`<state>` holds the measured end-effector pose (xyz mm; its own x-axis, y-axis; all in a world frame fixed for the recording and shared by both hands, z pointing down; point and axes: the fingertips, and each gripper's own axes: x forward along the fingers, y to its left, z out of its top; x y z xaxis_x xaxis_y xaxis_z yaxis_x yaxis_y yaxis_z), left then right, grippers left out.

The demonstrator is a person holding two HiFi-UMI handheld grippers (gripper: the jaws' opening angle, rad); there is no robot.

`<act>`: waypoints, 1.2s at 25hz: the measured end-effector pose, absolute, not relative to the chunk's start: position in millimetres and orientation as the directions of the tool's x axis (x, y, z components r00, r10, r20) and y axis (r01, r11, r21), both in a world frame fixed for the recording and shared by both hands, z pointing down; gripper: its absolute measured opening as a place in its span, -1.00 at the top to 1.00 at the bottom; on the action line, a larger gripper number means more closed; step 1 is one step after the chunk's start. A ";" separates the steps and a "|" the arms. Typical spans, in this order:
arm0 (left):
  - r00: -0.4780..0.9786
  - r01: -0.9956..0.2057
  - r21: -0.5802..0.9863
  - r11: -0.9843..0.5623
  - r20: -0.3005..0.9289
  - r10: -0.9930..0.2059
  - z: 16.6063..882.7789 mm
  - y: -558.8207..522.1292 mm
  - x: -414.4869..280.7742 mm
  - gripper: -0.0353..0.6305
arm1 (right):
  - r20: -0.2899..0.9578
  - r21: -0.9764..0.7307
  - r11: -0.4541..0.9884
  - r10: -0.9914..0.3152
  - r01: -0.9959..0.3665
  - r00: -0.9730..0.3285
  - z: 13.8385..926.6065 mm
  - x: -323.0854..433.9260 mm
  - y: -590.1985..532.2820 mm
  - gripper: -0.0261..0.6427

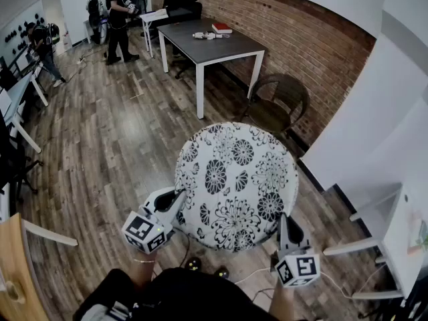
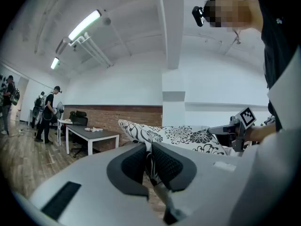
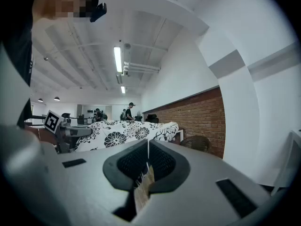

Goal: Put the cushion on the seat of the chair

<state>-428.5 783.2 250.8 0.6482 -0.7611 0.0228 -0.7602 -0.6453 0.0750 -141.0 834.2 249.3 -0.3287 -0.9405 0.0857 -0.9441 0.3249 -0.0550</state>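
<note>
A round white cushion (image 1: 235, 179) with black flowers hangs flat between my two grippers above the wooden floor. My left gripper (image 1: 178, 198) is shut on its near-left edge; in the left gripper view the patterned cloth (image 2: 178, 135) runs out from between the closed pads (image 2: 162, 164). My right gripper (image 1: 281, 219) is shut on the near-right edge, and fabric shows pinched in its jaws in the right gripper view (image 3: 147, 163). The brown wicker chair (image 1: 279, 101) stands beyond the cushion by the brick wall, seat bare; it also shows in the right gripper view (image 3: 197, 143).
A dark table with white legs (image 1: 208, 44) carries a red book (image 1: 221, 28) behind the chair. Several people (image 1: 115, 15) stand at the far left. White shelving (image 1: 394, 233) is at the right, a wooden desk edge (image 1: 12, 266) at the near left. Cables (image 1: 221, 271) lie by my feet.
</note>
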 end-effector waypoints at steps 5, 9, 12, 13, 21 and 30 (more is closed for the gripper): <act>0.649 -0.760 0.066 -0.646 0.037 -0.760 246.8 781.9 -426.7 0.84 | 0.087 -0.058 0.315 -0.944 -0.947 -0.319 249.3 -139.5 833.2 0.90; 0.647 -0.762 0.063 -0.644 0.040 -0.761 245.4 782.2 -426.6 0.84 | 0.086 -0.065 0.313 -0.944 -0.947 -0.318 248.8 -138.1 834.4 0.90; 0.645 -0.764 0.063 -0.642 0.045 -0.763 243.6 783.4 -426.9 0.84 | 0.077 -0.076 0.313 -0.945 -0.947 -0.318 246.7 -137.0 836.8 0.90; 0.644 -0.764 0.064 -0.642 0.046 -0.763 242.9 784.1 -426.7 0.84 | 0.074 -0.080 0.313 -0.945 -0.946 -0.319 245.8 -136.5 837.8 0.90; 0.636 -0.771 0.044 -0.635 0.045 -0.770 237.4 788.7 -423.9 0.83 | 0.062 -0.107 0.323 -0.942 -0.940 -0.331 244.5 -132.0 841.3 0.90; 0.599 -0.800 0.036 -0.598 0.068 -0.798 244.1 801.1 -410.3 0.83 | 0.069 -0.134 0.353 -0.929 -0.926 -0.365 259.5 -115.6 842.7 0.90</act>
